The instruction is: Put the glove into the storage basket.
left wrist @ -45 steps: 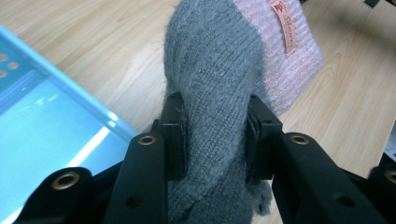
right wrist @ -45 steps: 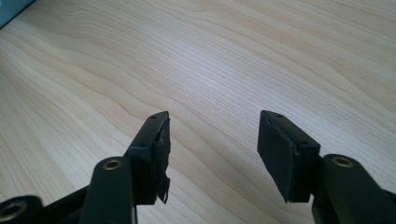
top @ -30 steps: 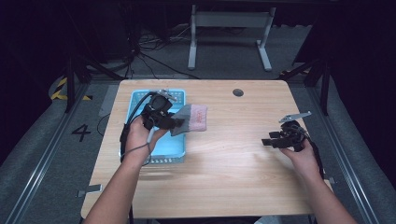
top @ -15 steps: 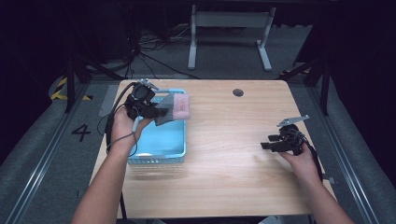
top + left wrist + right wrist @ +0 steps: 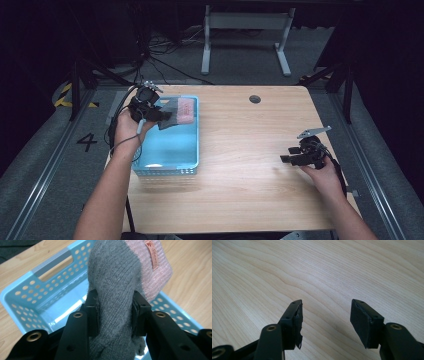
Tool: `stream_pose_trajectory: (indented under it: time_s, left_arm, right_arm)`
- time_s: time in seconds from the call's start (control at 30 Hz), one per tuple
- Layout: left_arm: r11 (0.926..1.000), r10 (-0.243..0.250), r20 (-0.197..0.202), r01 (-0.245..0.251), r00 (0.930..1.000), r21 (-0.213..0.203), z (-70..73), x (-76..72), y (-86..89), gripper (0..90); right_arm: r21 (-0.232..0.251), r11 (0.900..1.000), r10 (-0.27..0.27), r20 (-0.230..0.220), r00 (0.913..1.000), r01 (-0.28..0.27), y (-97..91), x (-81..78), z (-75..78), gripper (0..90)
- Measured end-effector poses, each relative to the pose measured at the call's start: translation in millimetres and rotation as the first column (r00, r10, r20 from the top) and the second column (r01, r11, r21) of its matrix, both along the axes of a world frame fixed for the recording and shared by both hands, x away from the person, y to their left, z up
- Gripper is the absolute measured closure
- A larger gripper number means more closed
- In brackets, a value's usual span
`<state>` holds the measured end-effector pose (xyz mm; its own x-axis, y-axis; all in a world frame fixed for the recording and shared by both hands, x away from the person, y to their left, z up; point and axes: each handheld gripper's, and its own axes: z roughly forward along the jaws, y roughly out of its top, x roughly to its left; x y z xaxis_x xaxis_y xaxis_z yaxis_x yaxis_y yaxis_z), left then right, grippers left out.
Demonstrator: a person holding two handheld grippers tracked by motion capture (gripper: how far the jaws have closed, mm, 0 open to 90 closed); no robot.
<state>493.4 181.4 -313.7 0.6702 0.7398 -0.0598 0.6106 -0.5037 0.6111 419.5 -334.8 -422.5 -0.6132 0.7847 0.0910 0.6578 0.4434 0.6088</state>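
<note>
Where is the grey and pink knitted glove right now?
In the high view, the grey and pink knitted glove hangs clamped in the left gripper, over the far end of the light blue perforated basket at the table's left.

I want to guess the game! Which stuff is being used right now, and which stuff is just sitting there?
In use:
- left gripper, shut on the grey and pink knitted glove
- blue basket, with the glove held over its far end

Just there:
- right gripper, open over bare wood
- table
- round dark cap set in the tabletop
</note>
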Motion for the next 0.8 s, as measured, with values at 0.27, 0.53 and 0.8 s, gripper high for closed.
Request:
stream_pose_trajectory:
  time_s: [0.27, 0.53, 0.8]
  left_arm:
    - [0.9999, 0.009, -0.086, -0.009, 0.9962, 0.005, -20.8, 21.8, 7.1, 65.5]
    - [0.9994, 0.022, -0.155, -0.018, 0.9877, 0.028, -35.2, 32.9, 3.2, 65.5]
    - [0.9988, 0.026, -0.186, -0.018, 0.9822, 0.045, -46.1, 38.5, -3.3, 65.0]
  right_arm:
    - [-0.005, 1.0000, 0.004, -0.001, 1.0000, -0.004, 1.6, -1.1, -1.3, 43.1]
    - [-0.012, 0.9998, 0.018, -0.001, 0.9998, -0.018, 6.7, -1.7, -2.4, 42.9]
    - [-0.013, 0.9994, 0.032, 0.022, 0.9992, -0.032, 8.4, -6.2, 0.7, 42.8]
